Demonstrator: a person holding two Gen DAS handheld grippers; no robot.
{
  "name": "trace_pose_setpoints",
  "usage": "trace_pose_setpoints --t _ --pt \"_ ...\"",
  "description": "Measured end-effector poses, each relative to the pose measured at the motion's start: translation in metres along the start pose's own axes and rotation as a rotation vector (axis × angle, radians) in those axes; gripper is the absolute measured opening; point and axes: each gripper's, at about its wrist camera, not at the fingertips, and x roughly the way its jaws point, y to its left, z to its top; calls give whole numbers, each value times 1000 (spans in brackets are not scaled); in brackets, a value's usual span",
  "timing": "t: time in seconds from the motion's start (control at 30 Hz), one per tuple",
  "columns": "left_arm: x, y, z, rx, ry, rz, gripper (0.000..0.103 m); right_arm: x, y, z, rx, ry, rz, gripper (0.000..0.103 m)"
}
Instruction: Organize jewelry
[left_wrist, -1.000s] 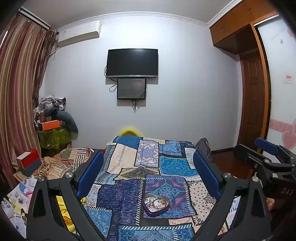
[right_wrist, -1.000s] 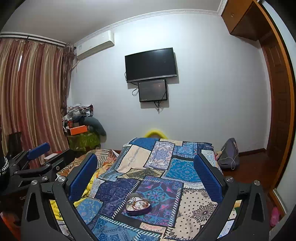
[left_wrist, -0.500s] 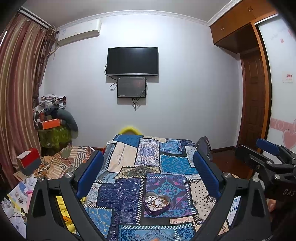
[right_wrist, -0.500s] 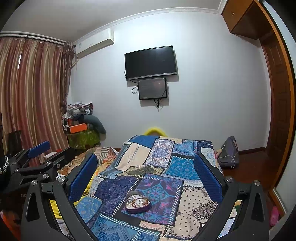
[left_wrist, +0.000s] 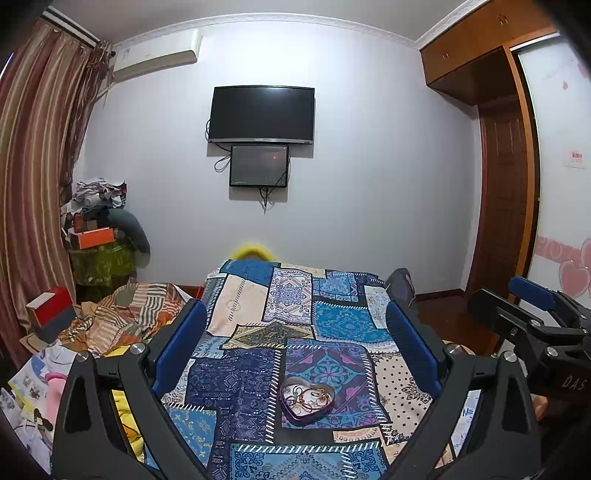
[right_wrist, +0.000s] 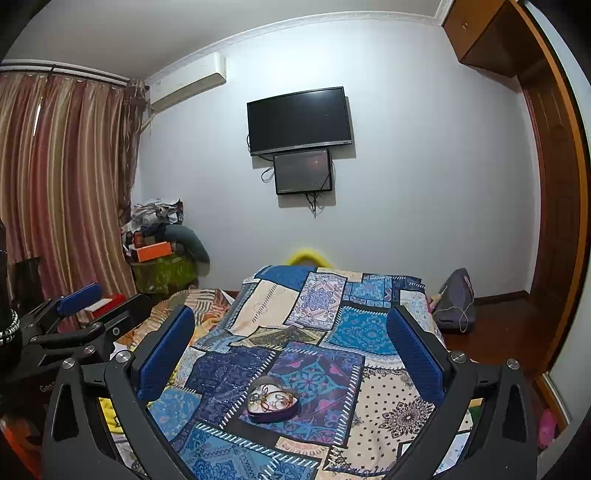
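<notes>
on the patchwork bedspread of blue, cream and purple printed squares (left_wrist: 258, 373), toward its near end, sits a small heart-shaped purple tin tray (left_wrist: 307, 400) holding a loose tangle of thin rings, hoops and fine chains (left_wrist: 306, 395). from the right wrist view the same heart-shaped tray (right_wrist: 273, 403) lies between the two blue-padded fingers, a little left of centre, well below and ahead of them.

the left gripper (left_wrist: 295, 347) is spread wide with nothing between its pads, raised above the bed and not touching anything. the right gripper (right_wrist: 290, 350) is likewise wide apart and empty, hovering above the bedspread; its black frame also shows at the right edge of the left view.

the jewelry looks very light, thin and slippery, and the pieces seem interlocked, so lifting one will probably drag others along. the individual items are too small to tell apart clearly. the broad pads are coarse for such fine wire, so a pinch on a larger hoop standing proud of the pile looks like the better hold than chasing a chain lying flat on the tin floor. the tray itself appears stiff and shallow but light, likely to slide or tip on the soft cloth if nudged; one gripper steadying its rim while the other picks would seem sensible. the soft bedding gives little firm backing for pressing down.
</notes>
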Motion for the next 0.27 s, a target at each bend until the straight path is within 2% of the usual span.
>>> trace_pose_setpoints --t 0.27 --pt "4 4 -3 -13 17 -19 98 1 0 0 0 3 1 103"
